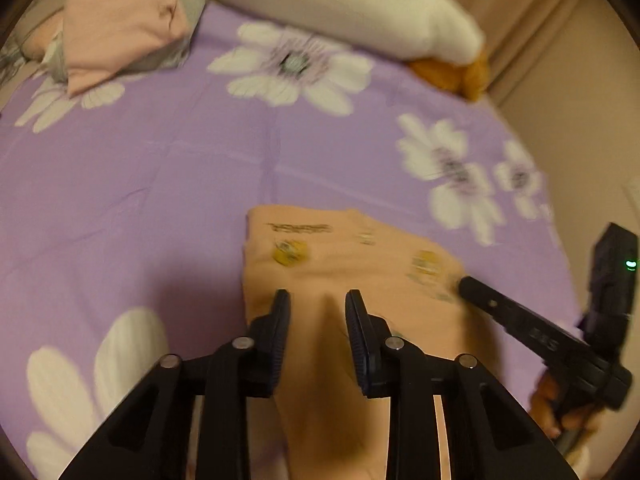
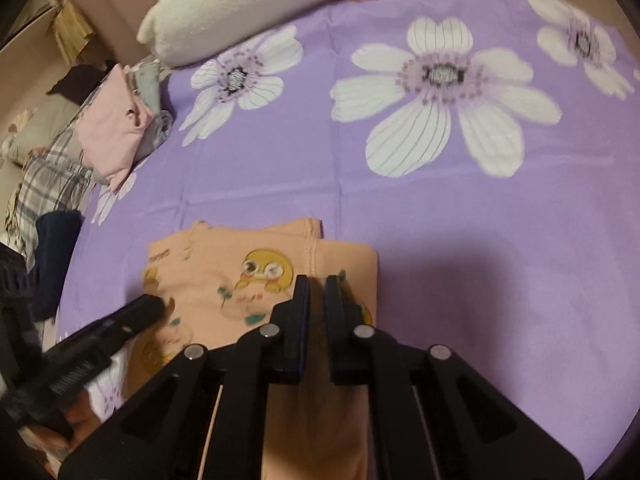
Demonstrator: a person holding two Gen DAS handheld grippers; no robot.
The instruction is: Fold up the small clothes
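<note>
A peach child's garment (image 1: 340,248) (image 2: 224,264) printed with yellow cartoon faces lies on the purple flowered bedsheet (image 1: 140,180) (image 2: 440,220). My left gripper (image 1: 318,300) hangs over its near left part. Its jaws stand apart with cloth showing in the gap, and the pads are not visibly pressing it. In the right wrist view the left gripper (image 2: 150,306) shows as a blurred dark finger at the garment's left. My right gripper (image 2: 318,284) is nearly closed, pinching a ridge of the peach cloth near the right edge. The left wrist view shows the right gripper's (image 1: 466,286) tip on that edge.
A white pillow (image 1: 360,4) (image 2: 224,8) and an orange cushion (image 1: 460,72) lie at the far side. A stack of folded pink and grey clothes (image 1: 120,28) (image 2: 116,128) sits at the back left, with plaid cloth (image 2: 52,184) and a dark garment (image 2: 56,256) beyond the left edge.
</note>
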